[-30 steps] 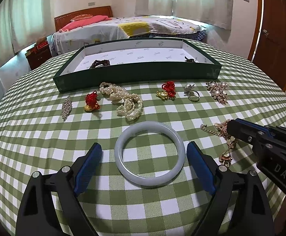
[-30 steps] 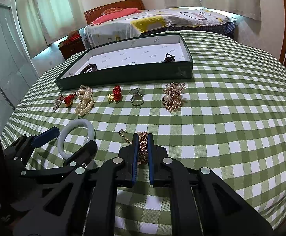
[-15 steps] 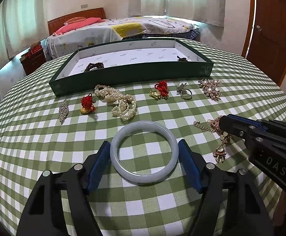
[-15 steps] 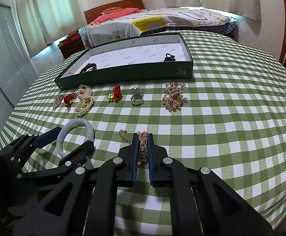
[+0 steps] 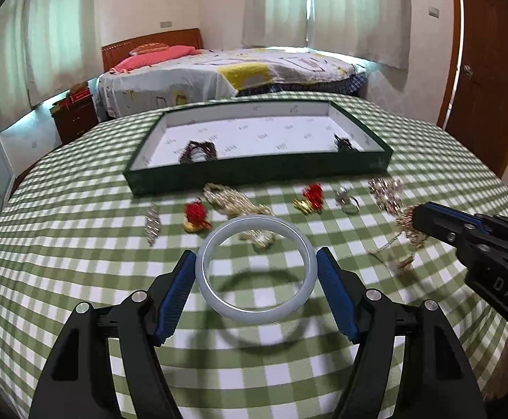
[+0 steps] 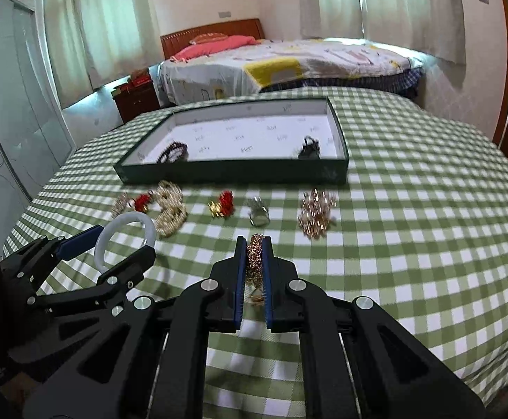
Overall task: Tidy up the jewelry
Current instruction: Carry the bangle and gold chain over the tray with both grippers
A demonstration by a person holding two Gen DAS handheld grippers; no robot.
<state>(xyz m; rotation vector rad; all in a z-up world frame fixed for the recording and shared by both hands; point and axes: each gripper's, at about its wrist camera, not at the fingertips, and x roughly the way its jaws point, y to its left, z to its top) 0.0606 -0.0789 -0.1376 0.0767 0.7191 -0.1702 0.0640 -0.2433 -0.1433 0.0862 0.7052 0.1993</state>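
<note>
A round table [image 5: 62, 262] covered in a green and white checked cloth carries a shallow dark green tray [image 5: 257, 171] with a white lining, set toward the far edge.

The left hand-held gripper [image 5: 255, 276] clamps a pale jade bangle [image 5: 255, 269] between its blue pads, which press on the ring's opposite sides; the bangle hangs above the cloth, with its shadow falling on the squares below. The right hand-held gripper [image 6: 255, 262] is closed on a gold chain necklace [image 6: 255, 258], pinched between its pads, with loose chain trailing down, seen best from the left wrist.

Between the grippers and the tray's near wall, a row of loose pieces lies on the cloth. From the table's left side: a small silver brooch [image 5: 152, 221], a red and gold charm [image 5: 196, 216], a heaped pearl strand [image 5: 236, 206], a second red and gold charm [image 5: 309, 199], a silver ring [image 5: 348, 200] and a gold pearl cluster [image 6: 315, 213].

Inside the tray, a dark beaded bracelet [image 5: 198, 150] sits near the left end and a small dark piece [image 6: 309, 146] near the right end; motion blur hides their detail.

The right wrist view shows the left gripper from the side, low at the table's left edge. Beyond the table stand a bed [image 6: 289, 66] with a patterned cover, curtained windows and a wooden door [image 5: 487, 80].
</note>
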